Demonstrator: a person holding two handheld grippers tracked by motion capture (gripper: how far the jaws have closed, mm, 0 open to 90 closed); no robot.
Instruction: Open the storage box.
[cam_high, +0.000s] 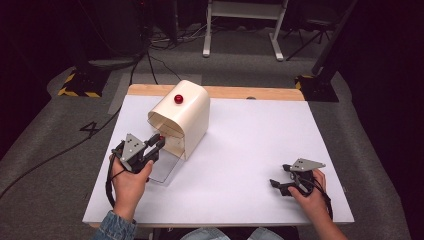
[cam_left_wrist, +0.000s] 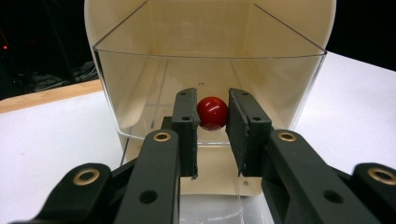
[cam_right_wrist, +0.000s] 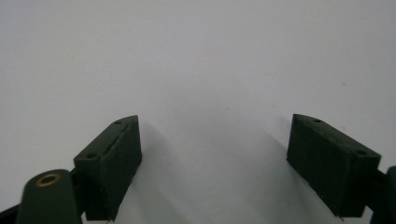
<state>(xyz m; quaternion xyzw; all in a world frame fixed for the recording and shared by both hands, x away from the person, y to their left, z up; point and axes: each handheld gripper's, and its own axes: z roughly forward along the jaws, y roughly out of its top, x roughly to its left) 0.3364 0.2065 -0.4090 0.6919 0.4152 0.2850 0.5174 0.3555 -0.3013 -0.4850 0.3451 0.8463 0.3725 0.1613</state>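
Gripping the red knob (cam_left_wrist: 212, 112) of the clear flap (cam_left_wrist: 210, 88) on the cream box (cam_high: 187, 112), my left gripper (cam_left_wrist: 212, 122) appears ready to swing it next, while my right gripper (cam_right_wrist: 215, 163) rests wide open on the table (cam_high: 250, 150).

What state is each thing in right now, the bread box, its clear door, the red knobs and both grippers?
Cream box: upright on the table, front facing the left gripper.
Clear door: partly lifted, its lower edge off the base.
Door's red knob: between the left gripper's jaws.
Top red knob: untouched.
Left gripper: closed on the door knob.
Right gripper: open, over bare table.
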